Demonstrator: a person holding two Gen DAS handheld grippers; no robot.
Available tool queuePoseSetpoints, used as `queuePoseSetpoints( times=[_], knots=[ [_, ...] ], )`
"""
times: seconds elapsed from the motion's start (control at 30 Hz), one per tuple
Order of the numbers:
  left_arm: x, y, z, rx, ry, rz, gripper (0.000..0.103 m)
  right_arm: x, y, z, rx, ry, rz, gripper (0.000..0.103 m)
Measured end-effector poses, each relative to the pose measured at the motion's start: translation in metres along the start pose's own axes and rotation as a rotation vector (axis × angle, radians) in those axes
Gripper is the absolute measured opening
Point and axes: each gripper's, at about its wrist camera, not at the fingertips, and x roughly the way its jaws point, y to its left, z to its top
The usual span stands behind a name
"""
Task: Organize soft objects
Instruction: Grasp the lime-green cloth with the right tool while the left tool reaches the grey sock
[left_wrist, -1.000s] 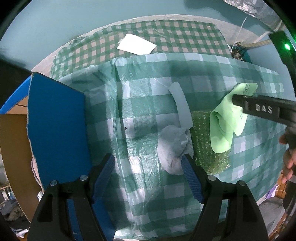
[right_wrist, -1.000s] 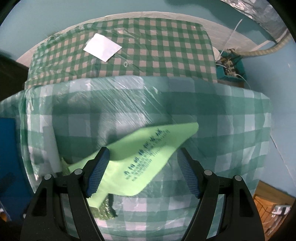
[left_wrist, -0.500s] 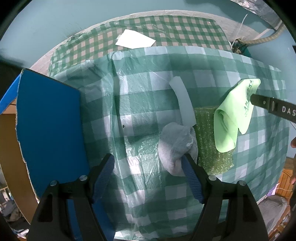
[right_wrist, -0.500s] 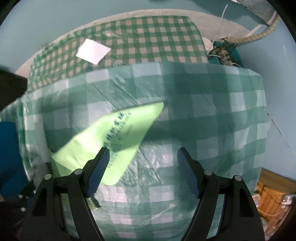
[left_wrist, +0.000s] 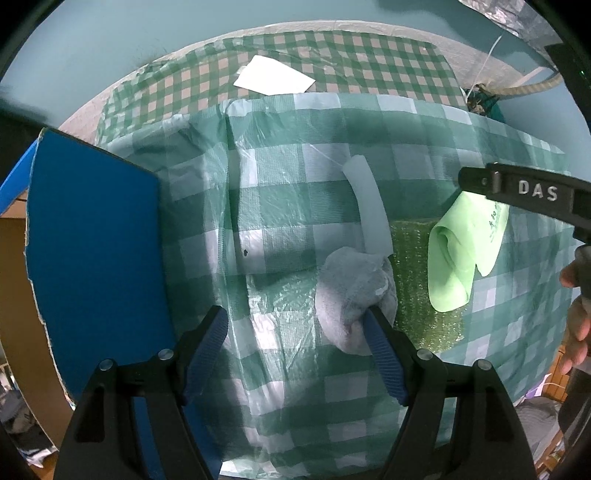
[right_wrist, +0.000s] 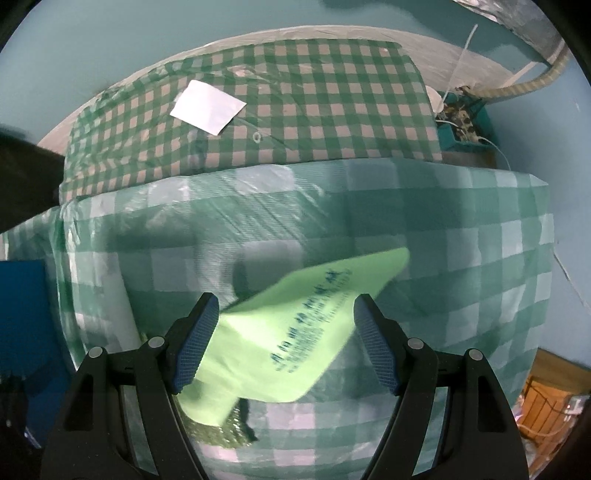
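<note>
left claw (left_wrist: 295, 347): hanging wide open over the worktop (left_wrist: 288, 206) in its green-and-white checked plastic cover, nothing between the pads; its right pad is overlapping the edge of the crumpled grey fleece cloth (left_wrist: 354, 295), contact unclear.
right claw (right_wrist: 284, 339): standing open, gripping nothing; pale green printed flat pouch (right_wrist: 295, 347) is lying below the gap, pads not pressing it.
landmark: green bubble-wrap sheet (left_wrist: 417, 280) on the worktop.
pouch place: lying folded on the right part of the bubble wrap, spilling onto the cover.
grey cloth place: at the left edge of the bubble wrap, touching the white foam strip (left_wrist: 369, 210) just beyond.
blue board (left_wrist: 92, 258): far left of the bubble wrap, past the worktop edge.
change: half a second back the right claw was sitting off to the pouch's right; now it is centring over the pouch again. Left claw is staying put.
meaning: likely lining up a pouch pick; nothing sorted yet.
</note>
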Motion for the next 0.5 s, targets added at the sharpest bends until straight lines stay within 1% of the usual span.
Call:
queuePoseSetpoints(
  times=[0.13, 0.27, 0.37, 0.4, 0.5],
  knots=[
    [0.0, -0.001, 0.001, -0.004, 0.001, -0.003, 0.077, 0.006, 0.004, -0.001, -0.012, 0.013, -0.031, 0.076],
    [0.0, -0.003, 0.003, 0.007, 0.001, 0.006, 0.077, 0.009, -0.001, -0.007, -0.002, 0.027, -0.045, 0.076],
    [0.0, -0.003, 0.005, 0.007, 0.003, 0.001, 0.078, 0.01, -0.009, -0.012, 0.017, 0.038, -0.043, 0.076],
    [0.0, -0.003, 0.005, 0.007, 0.003, 0.001, 0.081, 0.011, -0.013, -0.015, 0.024, 0.042, -0.04, 0.076],
    [0.0, -0.003, 0.005, 0.005, 0.008, -0.009, 0.081, 0.013, -0.021, -0.021, 0.038, 0.053, -0.032, 0.076]
  ],
)
